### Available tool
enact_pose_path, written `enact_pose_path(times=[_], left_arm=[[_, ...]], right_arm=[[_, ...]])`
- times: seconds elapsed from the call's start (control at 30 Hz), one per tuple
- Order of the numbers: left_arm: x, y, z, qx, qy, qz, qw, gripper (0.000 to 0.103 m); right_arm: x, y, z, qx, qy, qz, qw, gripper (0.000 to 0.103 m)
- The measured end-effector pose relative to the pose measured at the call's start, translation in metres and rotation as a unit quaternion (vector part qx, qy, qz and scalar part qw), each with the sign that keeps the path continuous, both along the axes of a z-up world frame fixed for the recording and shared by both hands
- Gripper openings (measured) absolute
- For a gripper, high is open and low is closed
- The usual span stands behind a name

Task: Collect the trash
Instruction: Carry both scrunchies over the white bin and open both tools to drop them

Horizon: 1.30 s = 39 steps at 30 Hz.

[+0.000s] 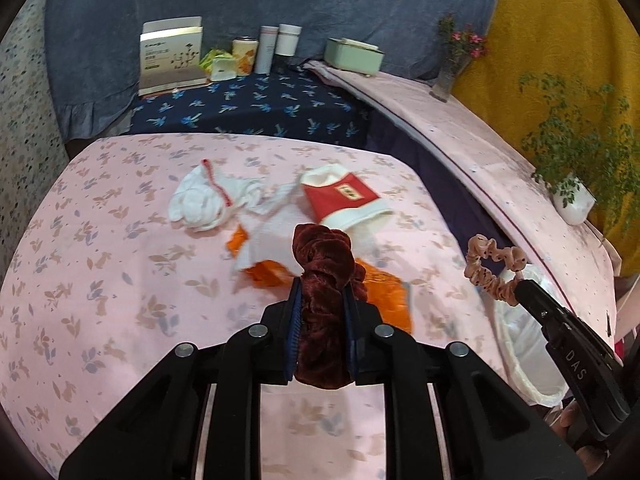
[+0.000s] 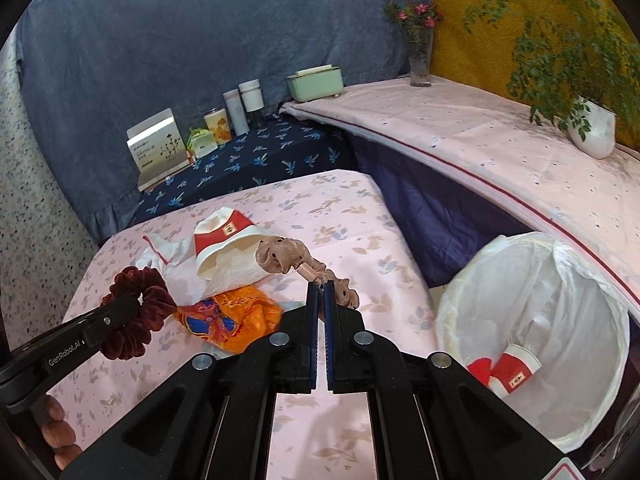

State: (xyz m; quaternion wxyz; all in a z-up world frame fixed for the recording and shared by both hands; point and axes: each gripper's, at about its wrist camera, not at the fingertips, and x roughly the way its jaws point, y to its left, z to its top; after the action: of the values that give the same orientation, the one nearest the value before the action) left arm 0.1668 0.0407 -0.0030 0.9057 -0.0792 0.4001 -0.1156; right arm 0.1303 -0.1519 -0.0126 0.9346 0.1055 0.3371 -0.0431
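My left gripper (image 1: 320,280) is shut on a dark red velvet scrunchie (image 1: 324,256), held above the pink floral table (image 1: 100,280). My right gripper (image 2: 321,286) is shut on a thin beige-pink scrunchie (image 2: 280,256), which dangles from its tips. Each gripper shows in the other's view: the right gripper (image 1: 520,286) with the beige-pink scrunchie (image 1: 492,268), the left gripper (image 2: 132,306) with the red scrunchie (image 2: 156,292). On the table lie a red-and-white paper cup (image 2: 224,240) on its side, an orange wrapper (image 2: 236,316) and crumpled white tissue (image 2: 168,256). To the right stands a white-lined bin (image 2: 500,280).
Red-and-white cups (image 2: 514,372) lie inside the bin. At the back, on a dark blue floral cloth (image 1: 260,108), stand a box (image 1: 170,56), cans and bottles. A raised pink ledge (image 2: 460,140) on the right carries a mint box (image 2: 316,80), a flower vase (image 2: 420,56) and a potted plant (image 2: 592,128).
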Motion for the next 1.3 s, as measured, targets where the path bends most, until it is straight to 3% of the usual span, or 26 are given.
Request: enact_pose_path(times=[0.43, 0.97, 1.03, 1.17, 1.3], left_arm=[[-0.024, -0.105, 0.01, 0.0, -0.001, -0.086, 0.9963, 0.017], [-0.045, -0.224, 0.007, 0.017, 0.004, -0.194, 0.9809, 0.02], [-0.047, -0.232, 0.008, 0.018, 0.002, -0.199, 0.9798, 0.023], [-0.047, -0.24, 0.008, 0.016, 0.001, -0.199, 0.9798, 0.048], [-0.048, -0.242, 0.006, 0.018, 0.001, -0.194, 0.9808, 0.055]], right_arm=[[-0.05, -0.083, 0.009, 0.011, -0.015, -0.07, 0.997, 0.003], [-0.092, -0.167, -0.01, 0.025, 0.0, -0.147, 0.989, 0.004], [-0.094, -0.172, -0.012, 0.026, 0.001, -0.153, 0.988, 0.005], [-0.099, -0.178, -0.014, 0.028, -0.001, -0.161, 0.987, 0.013], [-0.101, -0.18, -0.013, 0.028, -0.002, -0.165, 0.986, 0.024]])
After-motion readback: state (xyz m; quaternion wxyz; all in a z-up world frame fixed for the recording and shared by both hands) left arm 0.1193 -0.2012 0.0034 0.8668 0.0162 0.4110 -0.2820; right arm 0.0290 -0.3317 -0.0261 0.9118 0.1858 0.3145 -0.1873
